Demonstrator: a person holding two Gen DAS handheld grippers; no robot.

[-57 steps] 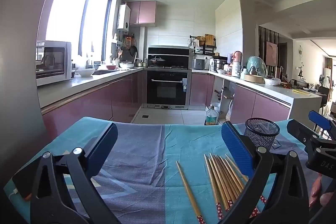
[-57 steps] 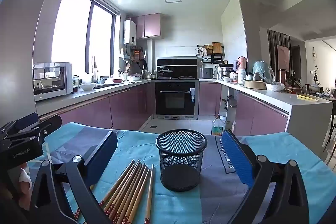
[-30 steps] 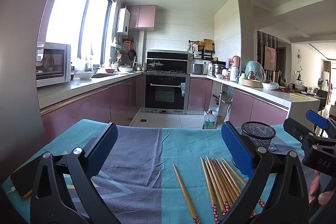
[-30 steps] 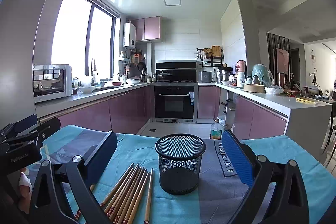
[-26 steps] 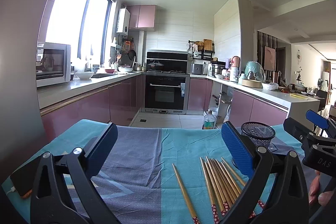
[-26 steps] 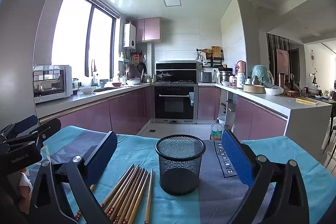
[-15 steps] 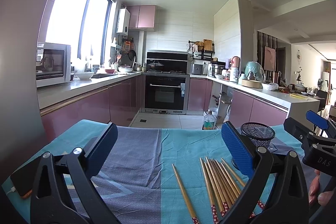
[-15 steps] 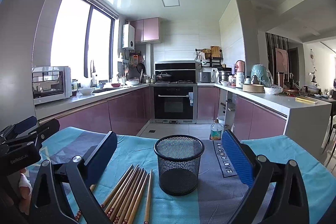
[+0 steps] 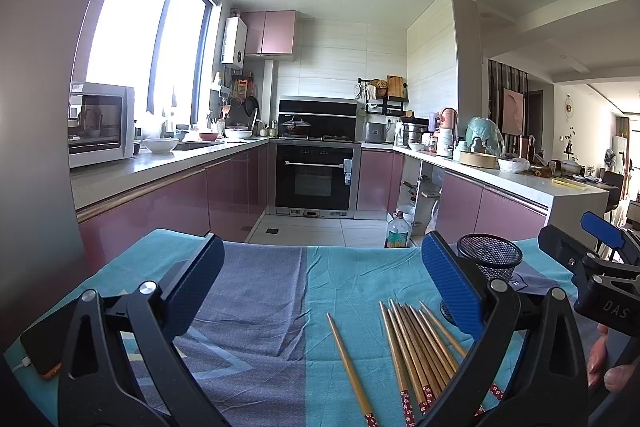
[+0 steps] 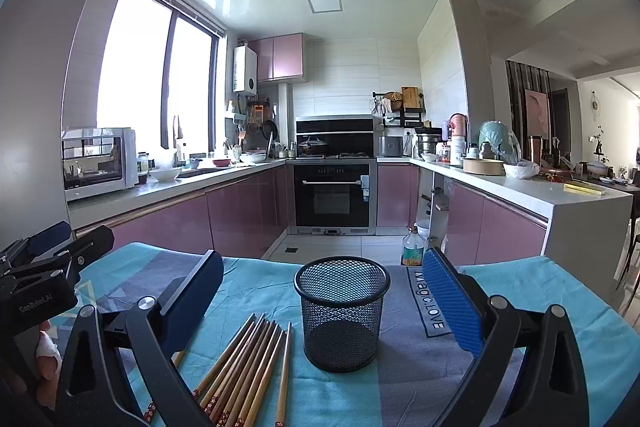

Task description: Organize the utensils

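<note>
A U-shaped kitchen is seen: pink cabinets (image 10: pixel 240 215) are topped by pale counters (image 9: pixel 160 167), a black oven (image 10: pixel 334 195) is built in, and daylight is admitted through a large window (image 9: pixel 136 39).

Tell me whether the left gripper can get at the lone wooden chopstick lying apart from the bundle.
Probably yes: the left gripper is open, and the lone wooden chopstick lies bare on the teal cloth between its fingers, nothing over it.
</note>
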